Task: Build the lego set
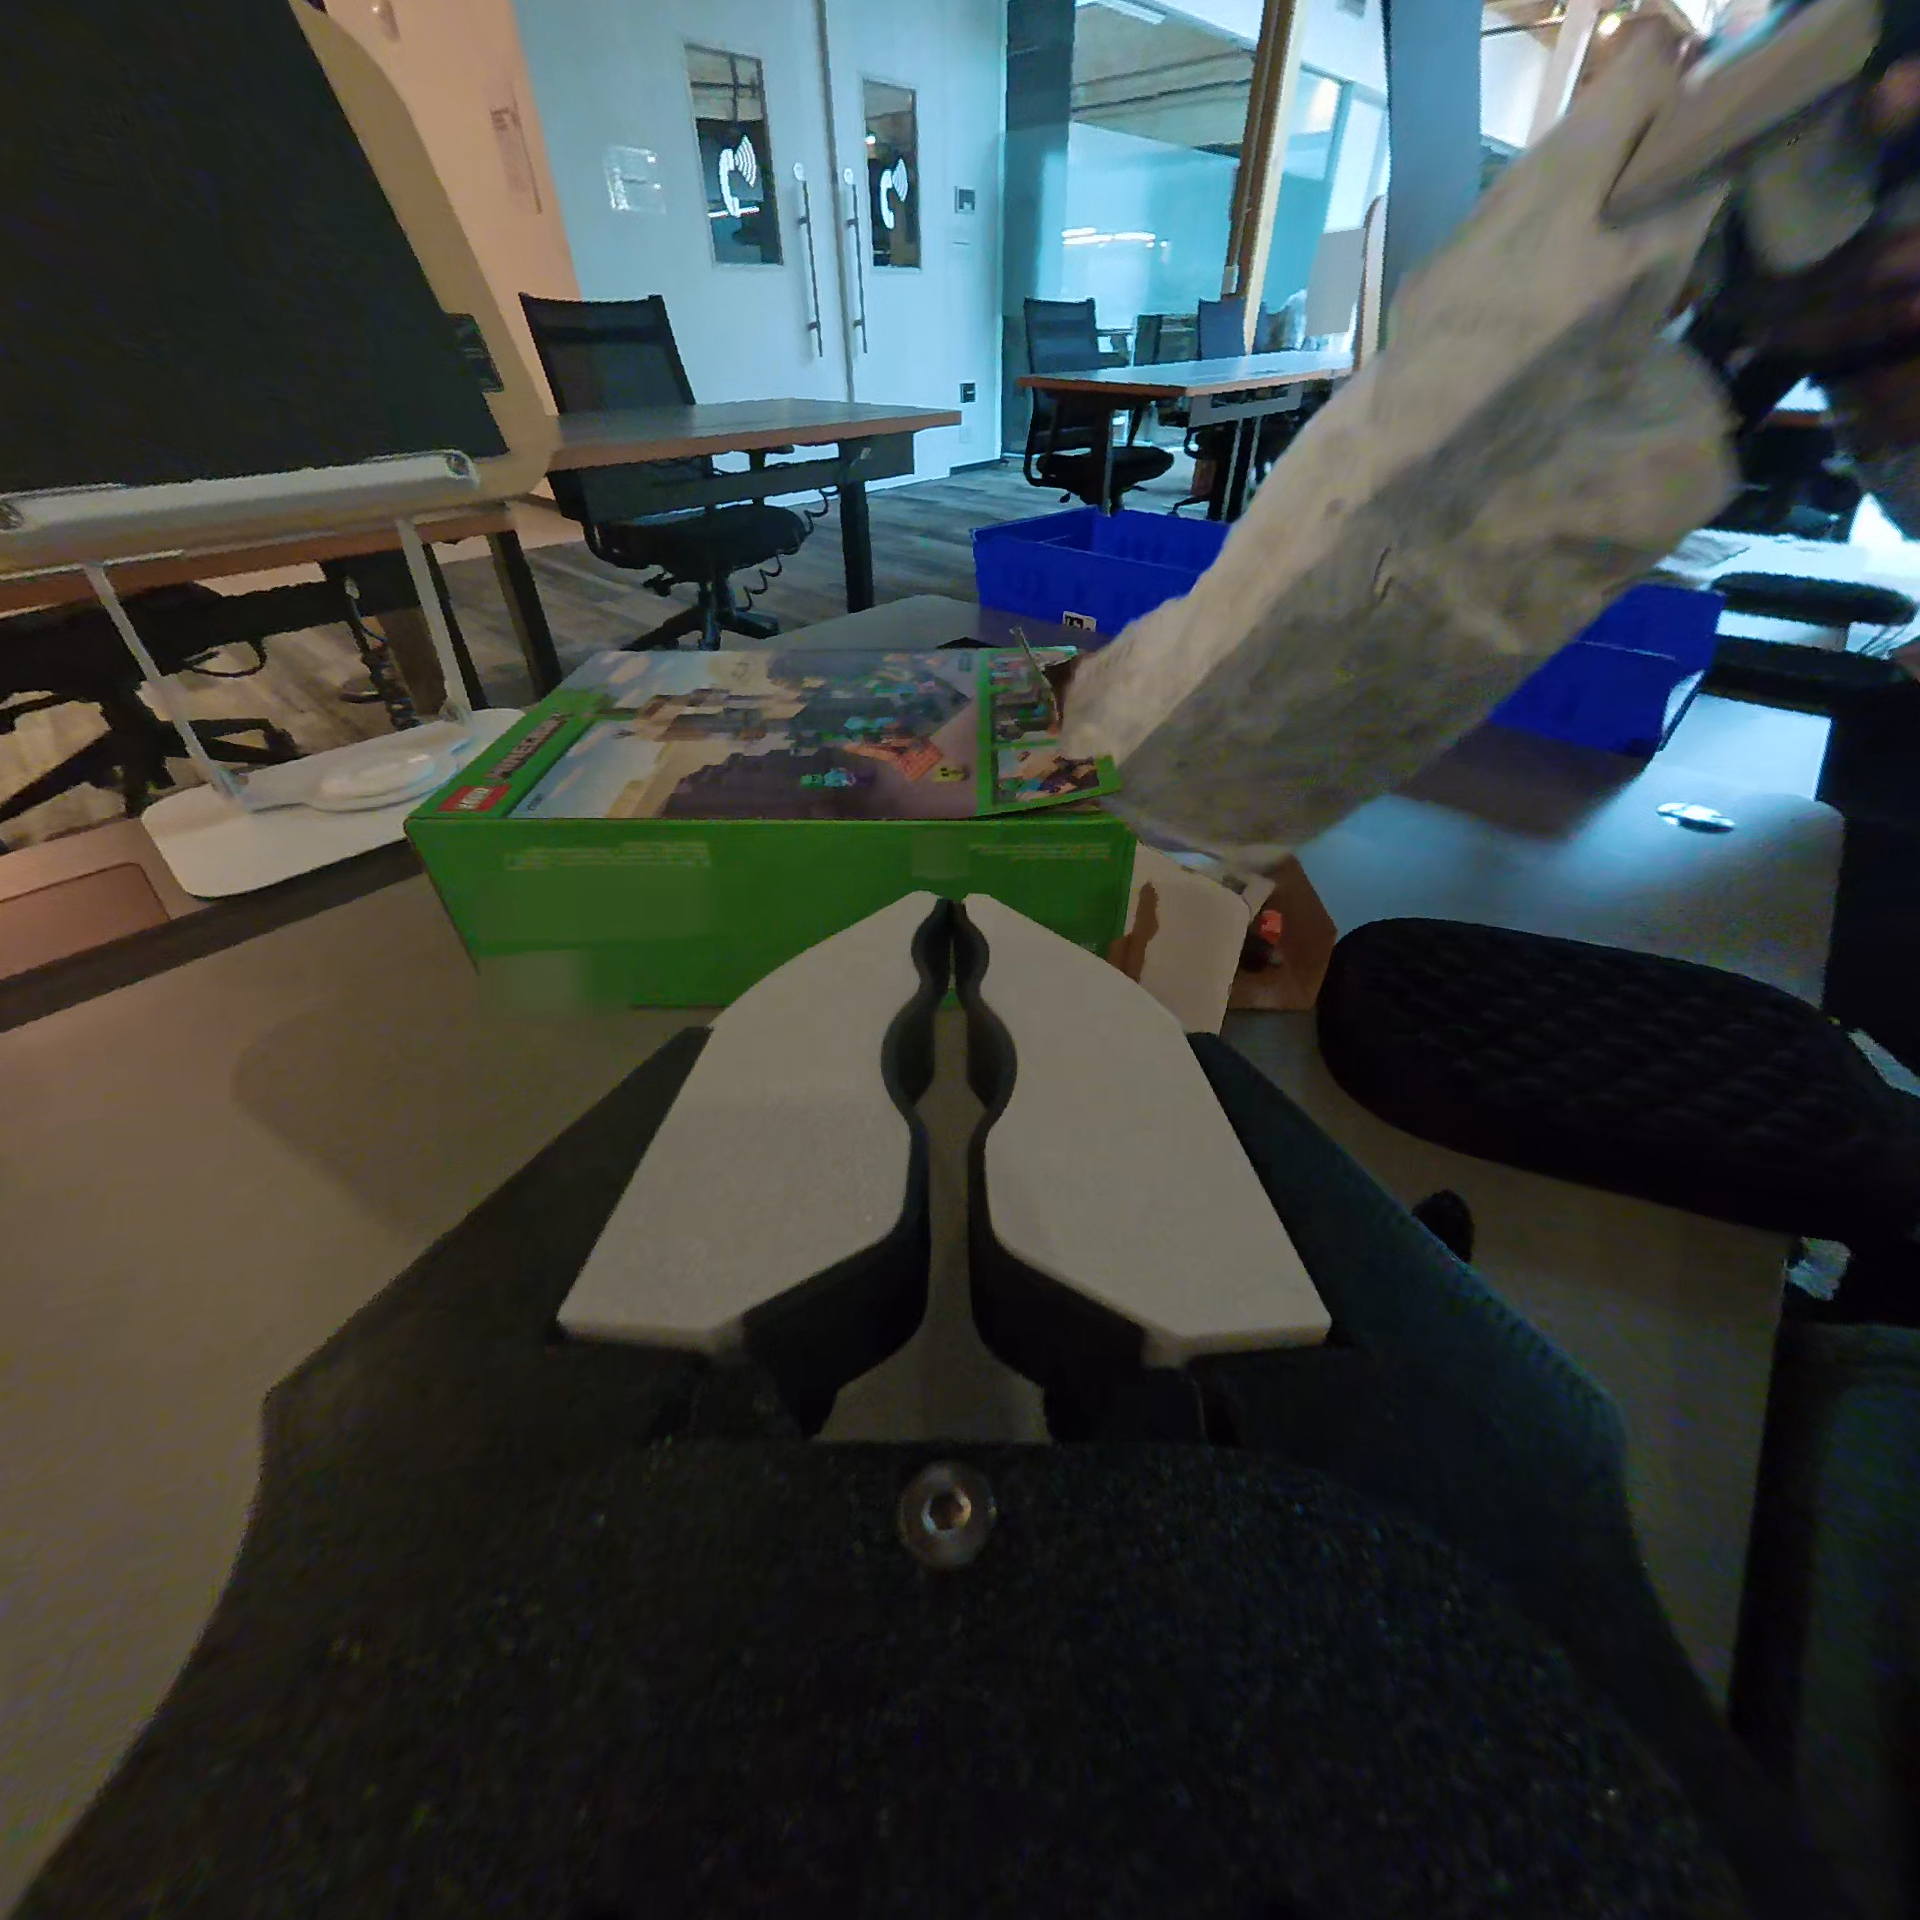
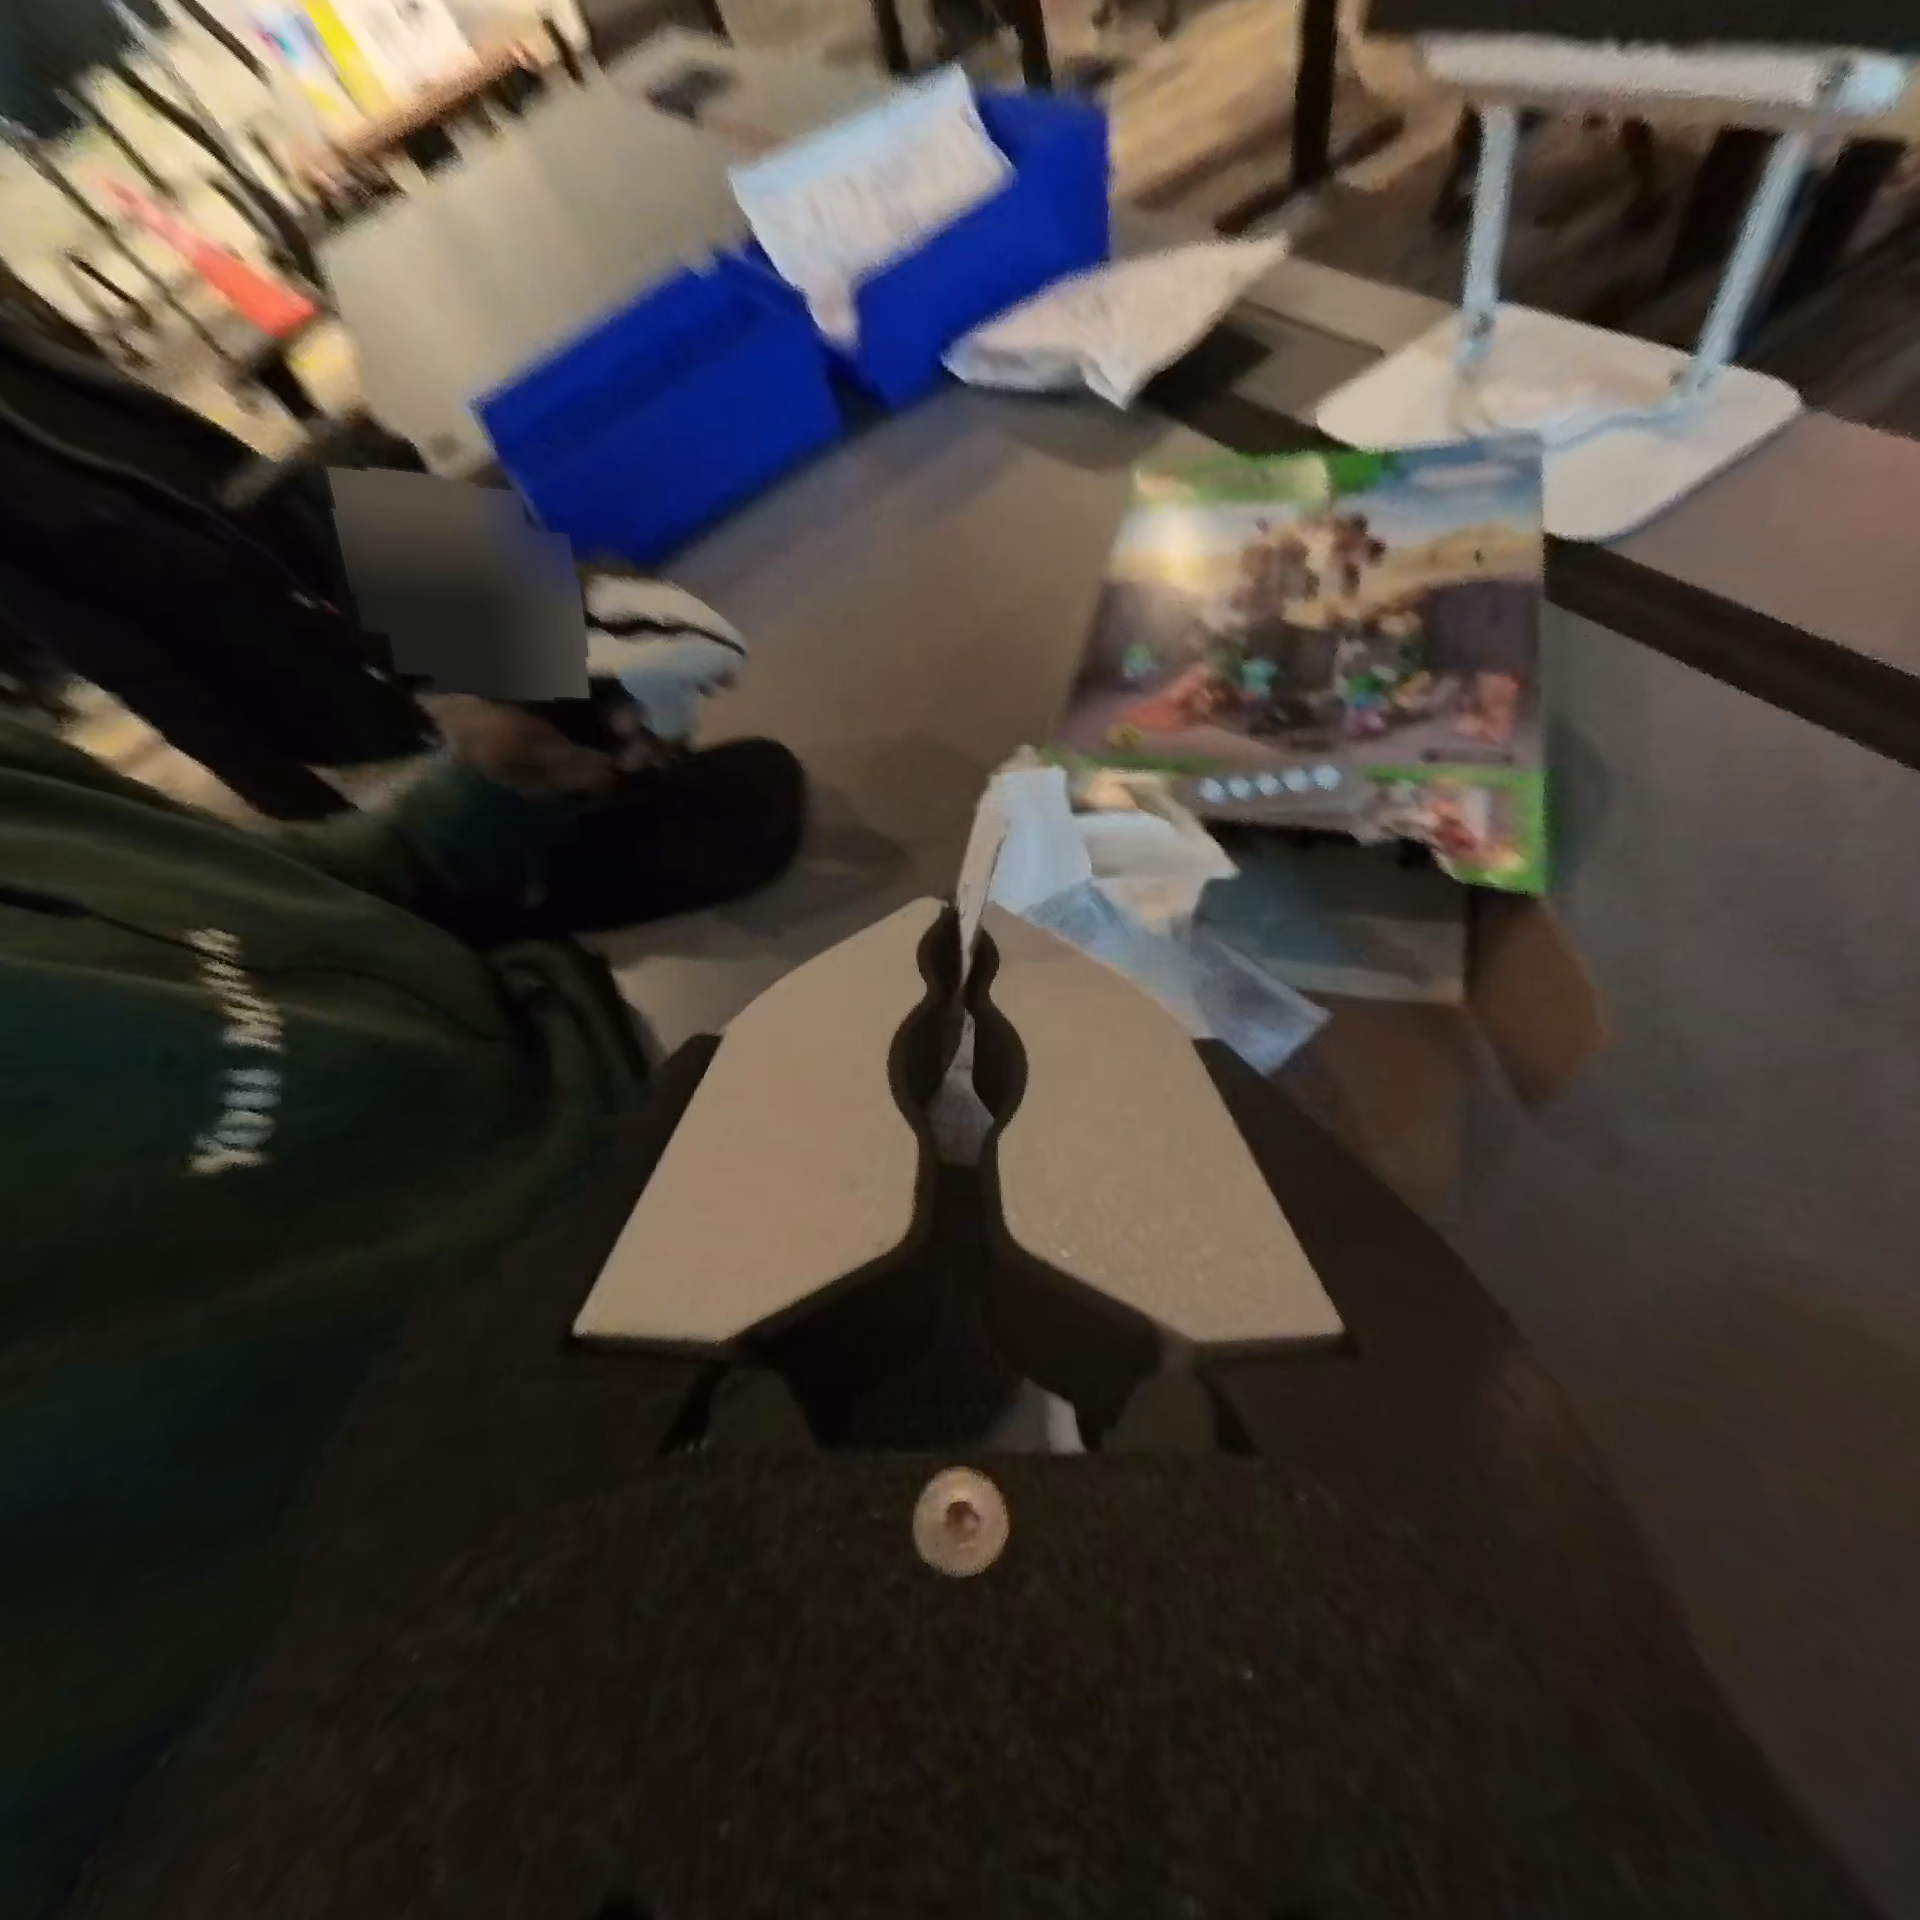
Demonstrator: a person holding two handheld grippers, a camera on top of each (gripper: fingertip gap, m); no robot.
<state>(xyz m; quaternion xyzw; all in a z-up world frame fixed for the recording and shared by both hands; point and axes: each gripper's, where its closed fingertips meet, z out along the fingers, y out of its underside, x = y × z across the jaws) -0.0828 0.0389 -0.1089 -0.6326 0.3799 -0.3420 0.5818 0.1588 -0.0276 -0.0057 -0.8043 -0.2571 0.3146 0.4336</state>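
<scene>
**Status: box open, paper bag pinched in the right gripper**

We begin with the limits of visibility. The right wrist view is motion-blurred, so we cannot resolve fine detail on the blue bins [image 2: 727, 405] or the pale bags resting on them. A mosaic patch covers part of the area left of the right fingers. In the left wrist view, a large white paper bag [image 1: 1403, 582] crosses the upper right, blurred and cut off by the frame edge; we cannot see what holds its upper end. It hides the right end of the lego box [image 1: 769, 821] and part of a blue bin [image 1: 1091, 561] beyond. What remains inside the box is hard to make out.

The left gripper [image 1: 948, 914] has its fingers pressed together, tips nearly touching, with nothing between them. It sits low over the table [image 1: 208, 1195], and the green lego box lies straight ahead of the fingertips, just beyond them. A black mesh armrest [image 1: 1610, 1070] lies to the right of the fingers.

The right gripper [image 2: 961, 925] pinches the edge of a white paper bag [image 2: 1122, 883]; the sheet runs down the gap between the fingers. The bag spills ahead and to the right of the tips. The lego box [image 2: 1320, 644], end flap open, lies beyond it on the table [image 2: 1714, 1039], ahead-right of the fingers. A dark green sleeve [image 2: 229, 987] fills the area left of the fingers.
</scene>
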